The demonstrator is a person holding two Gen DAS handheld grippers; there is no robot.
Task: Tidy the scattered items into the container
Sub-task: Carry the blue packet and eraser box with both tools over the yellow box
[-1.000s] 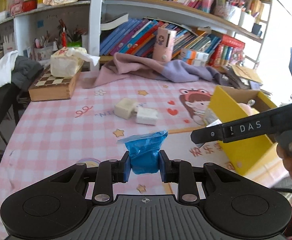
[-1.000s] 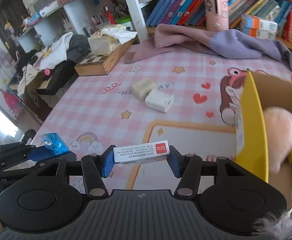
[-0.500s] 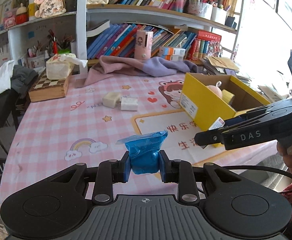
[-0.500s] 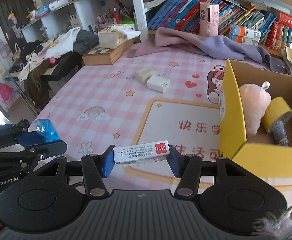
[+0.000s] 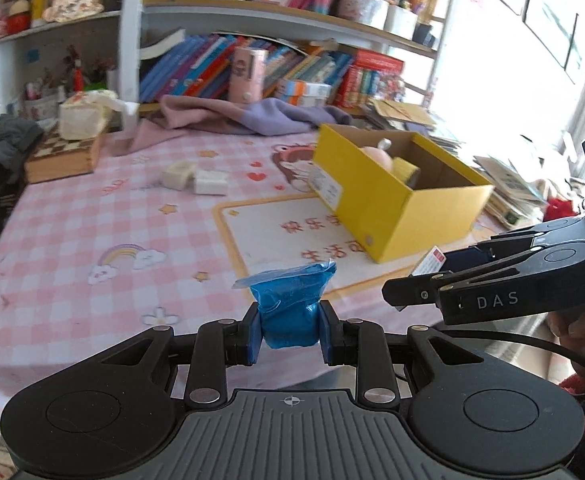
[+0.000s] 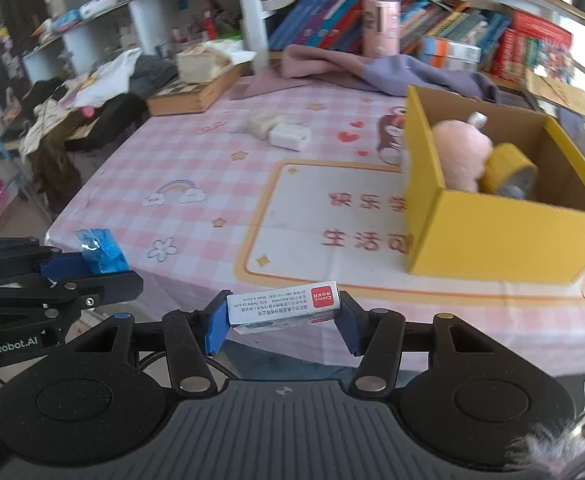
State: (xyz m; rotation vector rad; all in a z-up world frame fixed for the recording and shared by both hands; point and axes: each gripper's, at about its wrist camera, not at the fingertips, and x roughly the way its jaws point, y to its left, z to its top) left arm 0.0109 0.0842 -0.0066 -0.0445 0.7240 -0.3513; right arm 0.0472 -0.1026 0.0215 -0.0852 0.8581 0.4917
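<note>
My left gripper (image 5: 290,334) is shut on a blue plastic packet (image 5: 290,306), held above the table's near edge. It also shows in the right wrist view (image 6: 102,250). My right gripper (image 6: 282,320) is shut on a small white box with a red label (image 6: 284,304), also off the table's near edge. The yellow cardboard box (image 6: 504,236) stands on the table to the right and holds a pink plush toy (image 6: 458,152) and a yellow tape roll (image 6: 510,170). Two white blocks (image 6: 282,128) lie on the pink checked tablecloth further back.
A chessboard box (image 5: 62,154) with a tissue pack on it sits at the back left. A purple cloth (image 5: 252,118) lies along the back under bookshelves. Stacked papers (image 5: 508,192) lie right of the yellow box. Clothes hang off to the left (image 6: 92,92).
Both grippers have pulled back toward the near edge of the table, each still holding its item. The yellow box and white blocks now look farther away.
</note>
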